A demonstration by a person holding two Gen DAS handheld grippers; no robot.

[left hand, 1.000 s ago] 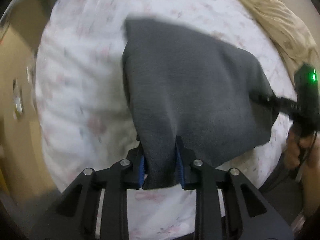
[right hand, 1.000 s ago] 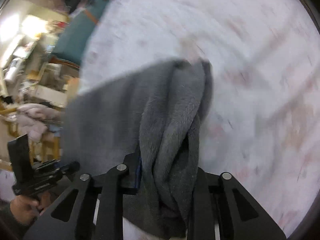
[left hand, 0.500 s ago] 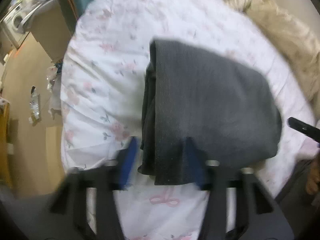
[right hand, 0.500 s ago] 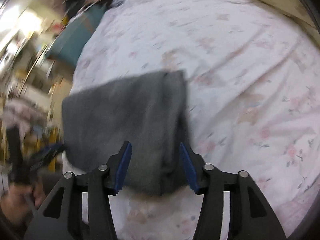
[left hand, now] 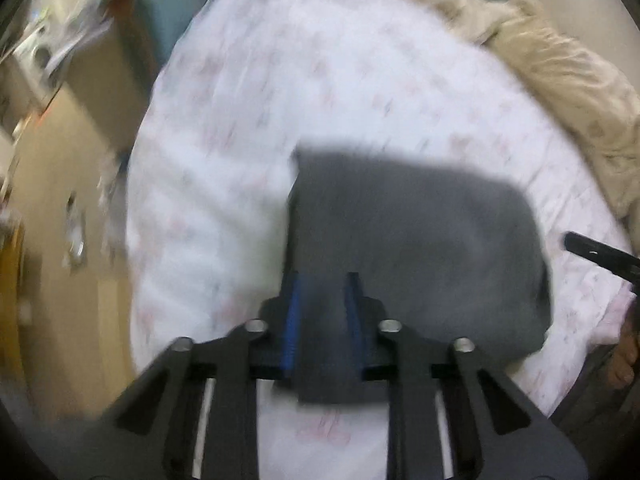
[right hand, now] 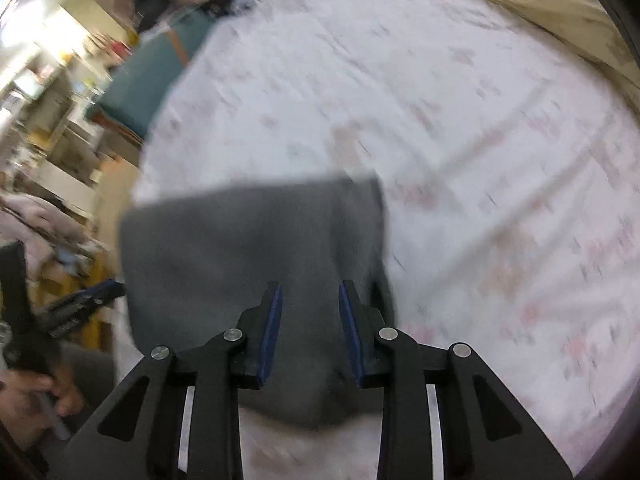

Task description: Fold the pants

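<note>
The dark grey pants lie folded into a compact rectangle on the white floral bed sheet, near the bed's front edge. My left gripper is open above the fold's near left corner, with its blue pads apart. In the right wrist view the folded pants fill the lower middle. My right gripper is open above their near right part and holds nothing. The left gripper shows at the left edge there; the right gripper's tip shows at the right edge of the left wrist view.
A beige blanket is bunched along the far right of the bed. A teal chair and cluttered shelves stand beyond the bed's left side. The wooden floor lies to the left. Both views are motion-blurred.
Both grippers have let go of the pants and opened. The pants now lie flat on the bed. Both grippers have pulled back and up from the fold.
</note>
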